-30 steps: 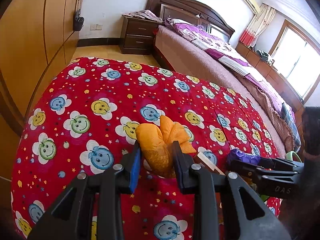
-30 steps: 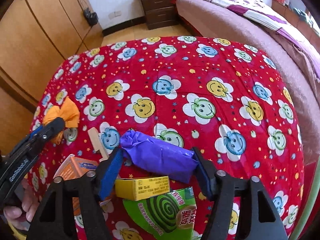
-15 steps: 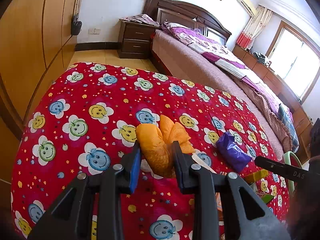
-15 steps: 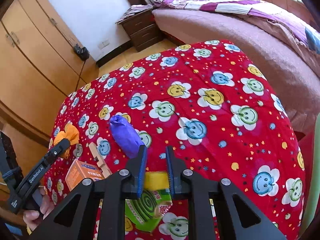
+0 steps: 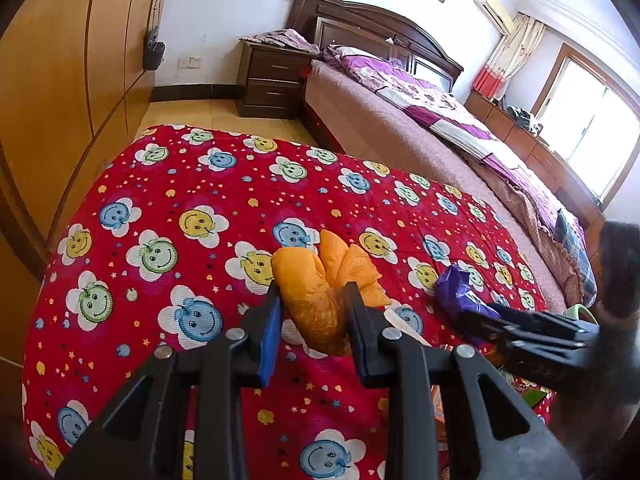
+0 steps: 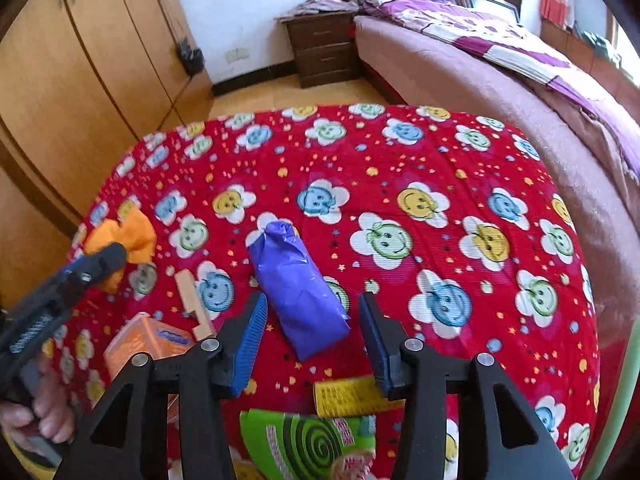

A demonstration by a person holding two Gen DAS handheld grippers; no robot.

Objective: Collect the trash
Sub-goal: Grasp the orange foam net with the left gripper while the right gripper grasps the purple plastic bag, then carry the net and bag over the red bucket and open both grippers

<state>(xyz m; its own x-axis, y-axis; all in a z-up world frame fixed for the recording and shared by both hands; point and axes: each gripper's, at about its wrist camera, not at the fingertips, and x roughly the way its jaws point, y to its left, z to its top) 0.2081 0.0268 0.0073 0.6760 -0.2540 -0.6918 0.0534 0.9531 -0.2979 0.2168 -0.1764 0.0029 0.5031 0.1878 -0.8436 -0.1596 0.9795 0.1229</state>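
The left gripper [image 5: 312, 312] is clamped on a crumpled orange wad [image 5: 316, 280], which bulges out between its jaws above the red smiley-face cloth [image 5: 168, 208]. Whether the wad touches the cloth cannot be told. In the right wrist view this same gripper [image 6: 108, 256] shows near the cloth's left edge, with the person's left hand [image 6: 36, 412] on its handle.

The right gripper [image 6: 312, 320] stands open, its jaws spread to either side of the near end of a purple packet [image 6: 296, 288] without touching it. The packet lies flat on the cloth, toward the near edge and a little left of the middle, its long side running away from the gripper.

Just left of the packet lies a small wooden stick [image 6: 194, 304], and beside that, nearer the front-left corner, an orange box [image 6: 140, 340]. Under the right gripper, at the near edge, sit a yellow box [image 6: 348, 396] and a green mosquito-coil box [image 6: 308, 444], close together.

Beyond the cloth's far edge stand a dark nightstand [image 6: 324, 48] and a bed [image 6: 500, 52] to the right, with a wooden wardrobe [image 6: 92, 40] along the left.
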